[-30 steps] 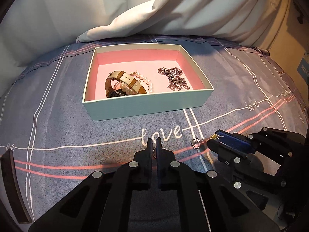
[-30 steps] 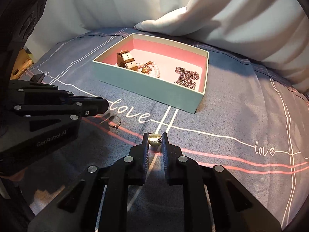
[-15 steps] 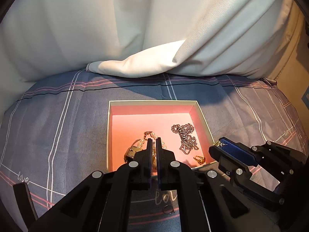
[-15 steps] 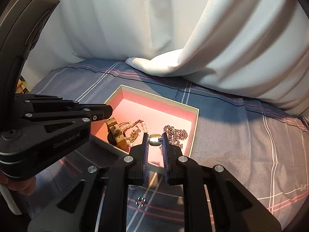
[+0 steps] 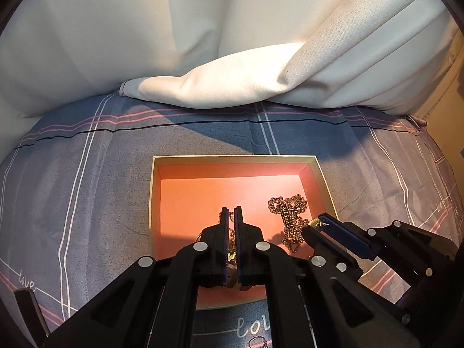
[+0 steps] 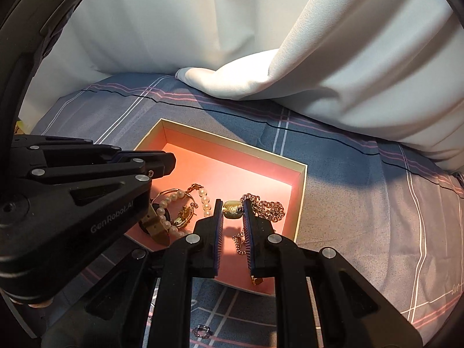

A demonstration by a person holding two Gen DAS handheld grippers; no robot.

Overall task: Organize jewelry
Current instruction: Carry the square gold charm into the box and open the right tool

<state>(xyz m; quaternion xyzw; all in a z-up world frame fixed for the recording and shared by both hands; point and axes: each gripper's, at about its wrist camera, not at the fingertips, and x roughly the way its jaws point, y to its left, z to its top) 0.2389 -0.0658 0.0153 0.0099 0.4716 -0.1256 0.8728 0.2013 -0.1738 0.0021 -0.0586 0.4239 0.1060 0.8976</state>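
An open box with a pink inside (image 5: 237,159) (image 6: 301,191) lies on the bedsheet. In it are a chain necklace (image 5: 288,210) (image 6: 268,207), a pearl bracelet (image 6: 177,198) and a watch with a tan strap (image 6: 155,226). My right gripper (image 6: 233,209) is shut on a gold ring (image 6: 233,209) and holds it above the box. It also shows in the left wrist view (image 5: 319,221). My left gripper (image 5: 231,213) is shut, hovering over the box; I cannot tell whether it holds anything.
A small ring (image 5: 258,340) and a square silver ring (image 6: 202,331) lie on the grey sheet (image 5: 87,188) in front of the box. A white curtain (image 5: 232,87) drapes onto the sheet behind the box.
Both grippers have lifted from the sheet and moved forward over the box. The right gripper carried the gold ring along.
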